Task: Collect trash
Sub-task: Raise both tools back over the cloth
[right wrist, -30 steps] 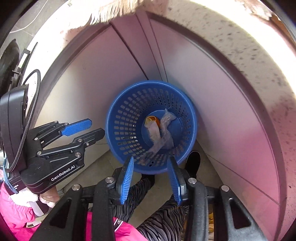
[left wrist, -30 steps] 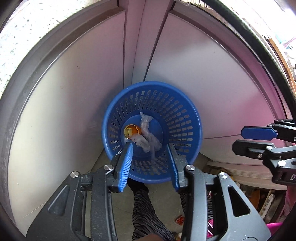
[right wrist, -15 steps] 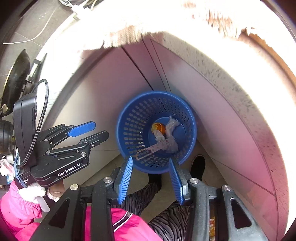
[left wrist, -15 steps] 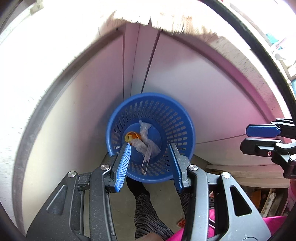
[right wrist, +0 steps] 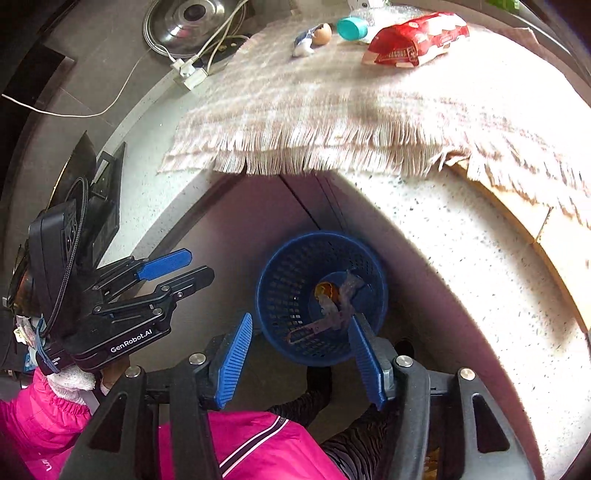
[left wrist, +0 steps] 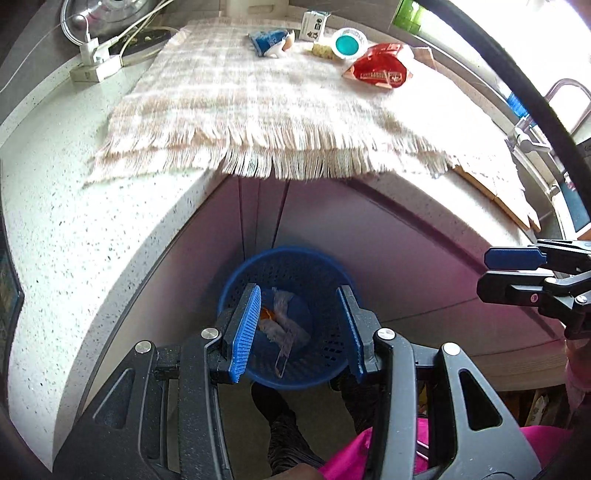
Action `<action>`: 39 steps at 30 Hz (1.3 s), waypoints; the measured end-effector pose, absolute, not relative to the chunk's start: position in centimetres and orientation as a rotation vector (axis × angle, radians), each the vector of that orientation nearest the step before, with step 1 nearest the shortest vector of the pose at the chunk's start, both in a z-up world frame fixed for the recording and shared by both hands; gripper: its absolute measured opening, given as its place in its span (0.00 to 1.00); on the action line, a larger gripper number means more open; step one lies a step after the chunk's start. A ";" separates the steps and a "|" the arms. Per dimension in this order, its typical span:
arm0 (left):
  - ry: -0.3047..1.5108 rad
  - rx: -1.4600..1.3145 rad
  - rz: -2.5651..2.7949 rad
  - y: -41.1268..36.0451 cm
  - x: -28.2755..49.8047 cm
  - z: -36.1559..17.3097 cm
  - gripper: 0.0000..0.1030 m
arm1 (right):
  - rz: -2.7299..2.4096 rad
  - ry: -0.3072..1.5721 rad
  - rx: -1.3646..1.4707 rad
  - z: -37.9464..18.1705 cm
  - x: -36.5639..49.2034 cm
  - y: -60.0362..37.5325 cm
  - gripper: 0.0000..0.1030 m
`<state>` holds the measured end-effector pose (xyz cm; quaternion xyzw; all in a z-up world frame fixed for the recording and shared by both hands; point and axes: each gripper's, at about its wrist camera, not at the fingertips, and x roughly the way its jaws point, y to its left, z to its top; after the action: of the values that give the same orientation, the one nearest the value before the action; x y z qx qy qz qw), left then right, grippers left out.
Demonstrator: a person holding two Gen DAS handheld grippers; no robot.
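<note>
Nothing is held by the left gripper (left wrist: 299,328), its jaws parted, at lower centre. The right gripper (right wrist: 301,354) is seen opening, empty. Trash (right wrist: 332,299) is seen in the bin (right wrist: 280,295) below.

A speckled, stone-like bench (left wrist: 74,236) with a smooth matt top carries a woven cloth (left wrist: 258,103) — coarse, checked, with a frayed fringe. On it lies a glossy red foil-like packet (right wrist: 413,40). Below stands a blue plastic basket (right wrist: 280,295), its wall a perforated mesh, holding crumpled paper-like scraps (left wrist: 284,325). The tongs (left wrist: 299,328) are matt black with ribbed blue pads (left wrist: 245,332) — rubbery-looking. A shiny metal lid (right wrist: 192,18) sits behind.
</note>
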<state>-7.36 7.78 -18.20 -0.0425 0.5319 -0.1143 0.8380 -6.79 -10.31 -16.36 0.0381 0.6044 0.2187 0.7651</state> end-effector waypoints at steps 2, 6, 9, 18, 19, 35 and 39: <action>1.106 -0.091 -0.241 7.6 -6.8 -17.2 0.41 | 0.476 1.291 0.085 -15.7 -6.4 -10.8 0.61; 1.069 -0.092 -0.246 6.9 -5.7 -15.5 0.44 | 0.473 1.251 0.094 -13.8 -5.6 -11.7 0.66; 1.034 -0.088 -0.242 6.3 -4.9 -14.2 0.58 | 0.463 1.218 0.099 -12.7 -4.8 -12.6 0.71; 0.986 -0.110 -0.214 5.4 -1.1 -12.5 0.59 | 0.397 1.145 0.156 -10.3 -0.6 -16.7 0.83; 0.982 -0.118 -0.210 5.4 -0.5 -12.3 0.59 | 0.391 1.141 0.169 -10.1 0.0 -17.2 0.84; 0.939 -0.175 -0.103 5.4 8.4 -11.8 0.59 | 0.378 1.129 0.352 -10.0 11.0 -22.8 0.85; 0.942 -0.187 -0.077 5.6 10.8 -12.1 0.59 | 0.384 1.152 0.387 -11.1 14.0 -22.8 0.85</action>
<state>10.80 5.61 -12.12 -0.0901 0.4529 -0.0372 0.8862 13.95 -22.76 -11.08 0.1808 0.5377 0.1792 0.8038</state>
